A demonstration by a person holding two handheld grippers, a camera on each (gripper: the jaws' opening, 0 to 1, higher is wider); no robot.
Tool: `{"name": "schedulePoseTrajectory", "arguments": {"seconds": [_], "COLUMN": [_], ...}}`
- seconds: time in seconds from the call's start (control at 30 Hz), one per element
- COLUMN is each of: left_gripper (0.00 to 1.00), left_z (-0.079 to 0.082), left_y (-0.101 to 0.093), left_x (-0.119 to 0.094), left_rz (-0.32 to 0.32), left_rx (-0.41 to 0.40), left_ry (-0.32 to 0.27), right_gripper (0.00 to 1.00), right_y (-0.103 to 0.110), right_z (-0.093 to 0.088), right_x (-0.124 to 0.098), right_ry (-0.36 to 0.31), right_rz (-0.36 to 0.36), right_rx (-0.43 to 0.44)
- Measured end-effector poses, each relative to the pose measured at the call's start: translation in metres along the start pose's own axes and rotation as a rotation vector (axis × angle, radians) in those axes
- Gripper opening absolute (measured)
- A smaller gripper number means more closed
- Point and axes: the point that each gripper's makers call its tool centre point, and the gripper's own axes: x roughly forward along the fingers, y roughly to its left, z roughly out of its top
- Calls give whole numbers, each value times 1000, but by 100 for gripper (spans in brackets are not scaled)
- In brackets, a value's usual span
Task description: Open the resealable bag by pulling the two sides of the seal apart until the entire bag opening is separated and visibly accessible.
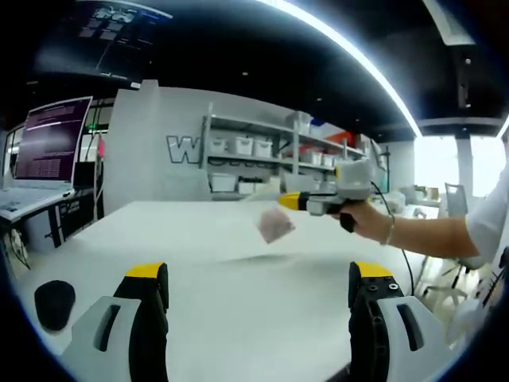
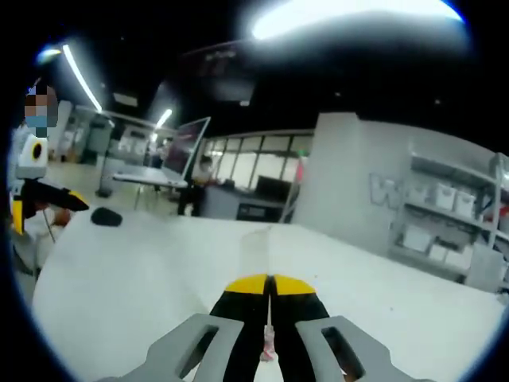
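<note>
A white table filled a large room with dark ceiling and bright strip lights. In the left gripper view, a laptop stood at the far left and a black mouse lay near the table's edge. The left gripper hung above the table with its jaws spread wide, holding nothing. Beyond it the bag (clear, with something pink inside) hung above the table, pinched by the right gripper, held in a hand. Shelves with white bins lined the back wall. In the right gripper view, that gripper's jaws were pressed together on the bag's edge.
</note>
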Motion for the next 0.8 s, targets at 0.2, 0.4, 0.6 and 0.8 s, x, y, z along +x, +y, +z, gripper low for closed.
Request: {"name": "schedulePoseTrajectory", "arguments": {"seconds": [0.2, 0.4, 0.6, 0.8], "left_gripper": [92, 92, 92, 92], "left_z": [-1, -2, -4, -5], "left_y": [-1, -3, -5, -7], "left_x": [-1, -2, -2, -2], "left_rz": [-1, -6, -8, -12], "left_rx": [-2, -3, -6, -7], "left_ry": [1, 4, 7, 8], "right_gripper": [0, 0, 0, 0], "right_y": [5, 9, 10, 10], "right_z": [3, 4, 3, 0], "right_x": [-4, -8, -13, -18], "right_ry": [-10, -18, -20, -19], "right_rz": [6, 8, 6, 2], "right_rx": [-3, -2, 2, 9]}}
